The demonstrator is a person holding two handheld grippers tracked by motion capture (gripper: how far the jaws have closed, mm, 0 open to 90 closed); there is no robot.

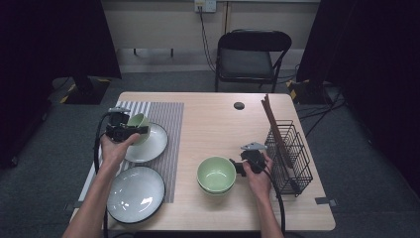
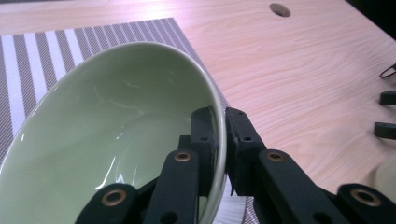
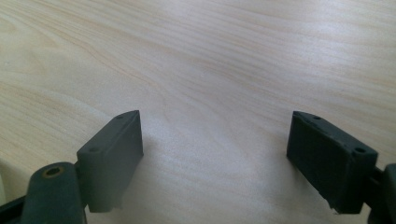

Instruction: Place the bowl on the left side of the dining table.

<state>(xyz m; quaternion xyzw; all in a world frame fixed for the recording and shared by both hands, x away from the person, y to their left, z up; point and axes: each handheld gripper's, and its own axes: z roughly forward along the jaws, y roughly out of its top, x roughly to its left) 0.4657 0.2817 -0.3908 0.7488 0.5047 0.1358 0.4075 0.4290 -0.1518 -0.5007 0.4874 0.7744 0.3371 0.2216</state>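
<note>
Green and glazed, a small bowl (image 1: 138, 122) hangs tilted over the far white plate (image 1: 154, 146) on the striped mat (image 1: 171, 119) at the counter's (image 1: 218, 119) left side, its rim pinched between the closed jaws of the left gripper (image 1: 132, 130). At the right, the right gripper (image 1: 236, 166) rests with jaws wide and empty, just beside two stacked green bowls (image 1: 216, 175). The step in hand looks like setting the small bowl onto that plate; the next move likely calls for levelling it, lowering it to the plate's middle and only then opening the jaws. A second plate (image 1: 134, 193) sits nearer, a wire rack (image 1: 292, 153) with chopsticks (image 1: 274, 124) at far right. The held bowl's base and its gap above the plate are hard to make out.
</note>
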